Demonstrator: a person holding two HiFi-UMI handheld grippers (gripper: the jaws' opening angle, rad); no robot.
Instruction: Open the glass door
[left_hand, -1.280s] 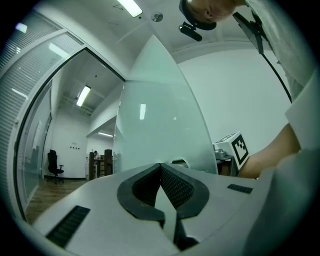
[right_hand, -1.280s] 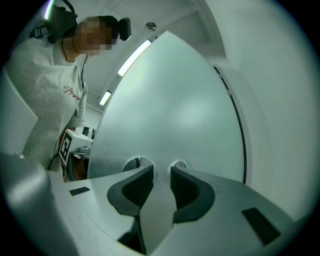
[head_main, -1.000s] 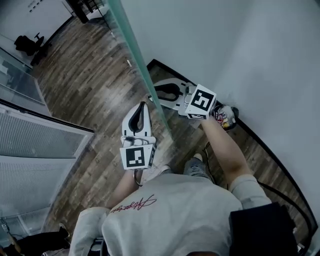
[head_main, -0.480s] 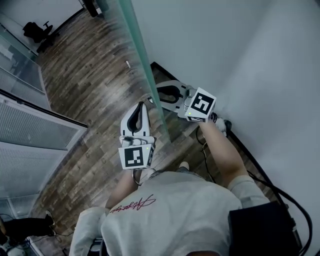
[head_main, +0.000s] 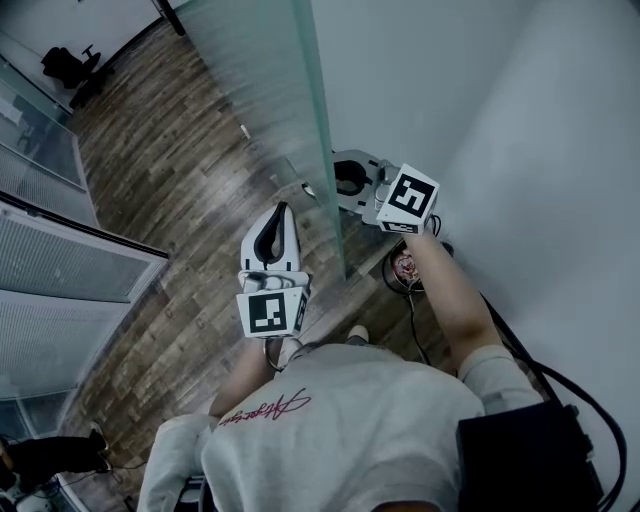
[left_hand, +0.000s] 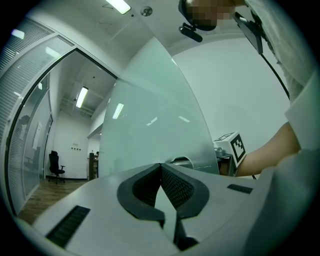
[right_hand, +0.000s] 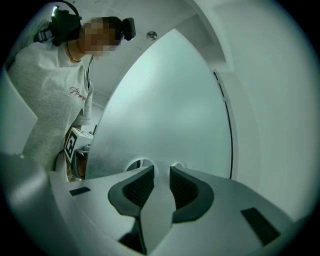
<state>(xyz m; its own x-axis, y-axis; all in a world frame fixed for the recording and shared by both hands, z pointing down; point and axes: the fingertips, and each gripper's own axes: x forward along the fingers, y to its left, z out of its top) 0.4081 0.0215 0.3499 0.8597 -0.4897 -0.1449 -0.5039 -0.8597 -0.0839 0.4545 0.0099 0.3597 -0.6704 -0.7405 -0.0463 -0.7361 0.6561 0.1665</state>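
Note:
The frosted glass door (head_main: 270, 90) runs down the middle of the head view and stands ajar. My right gripper (head_main: 338, 170) is on the door's right side, by the white wall, with its tips at the pane. In the right gripper view the right gripper (right_hand: 161, 169) faces the glass door (right_hand: 170, 100). Its jaws stand a little apart and are closing, and I see nothing between the pads. My left gripper (head_main: 281, 207) hangs over the floor on the door's left side, apart from the glass. The left gripper (left_hand: 160, 165) has its tips together and holds nothing. It faces the glass door (left_hand: 150, 115).
A white wall (head_main: 520, 120) closes in on the right. A black cable (head_main: 415, 300) trails on the wood floor (head_main: 170, 150) beside it. Glass partitions with blinds (head_main: 70, 270) line the left. An office chair (head_main: 65, 62) stands far back. My shoe (head_main: 356, 333) is near the door's foot.
The door pane has swung and now fills more of the head view. My right gripper has moved up and right along with it. The floor has slid past, and the left gripper keeps its place in the picture.

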